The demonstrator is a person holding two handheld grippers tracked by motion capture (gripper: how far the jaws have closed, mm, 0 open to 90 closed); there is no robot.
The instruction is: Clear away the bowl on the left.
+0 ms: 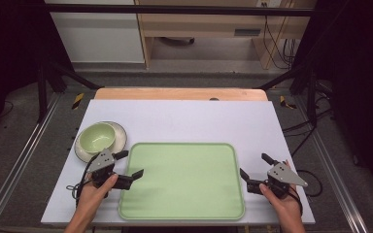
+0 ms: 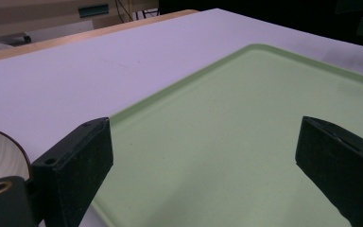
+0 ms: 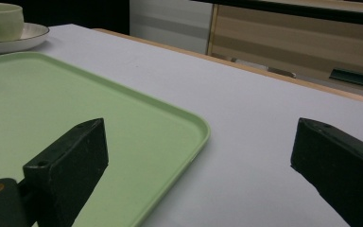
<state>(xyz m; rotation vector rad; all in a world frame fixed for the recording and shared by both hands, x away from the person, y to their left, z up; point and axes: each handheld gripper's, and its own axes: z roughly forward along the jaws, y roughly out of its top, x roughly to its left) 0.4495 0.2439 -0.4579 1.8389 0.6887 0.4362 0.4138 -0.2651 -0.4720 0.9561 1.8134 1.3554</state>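
Note:
A light green tray (image 1: 182, 179) lies empty on the white tabletop near the front edge. Behind its left corner a green bowl (image 1: 97, 136) sits on a cream plate (image 1: 120, 138). My left gripper (image 1: 130, 165) is at the tray's left edge, just in front of the plate, open with nothing between its jaws. My right gripper (image 1: 255, 166) is beside the tray's right edge, also open and empty. In the left gripper view the left gripper (image 2: 203, 156) looks across the tray (image 2: 246, 113). In the right gripper view the right gripper (image 3: 198, 161) straddles the tray's rim (image 3: 203, 132).
The white tabletop (image 1: 189, 119) stretches bare behind the tray, with a wooden strip (image 1: 179, 93) along its far edge. The plate's rim (image 2: 9, 146) shows beside the left jaw. The bowl (image 3: 0, 21) and plate (image 3: 26, 40) appear far off in the right gripper view.

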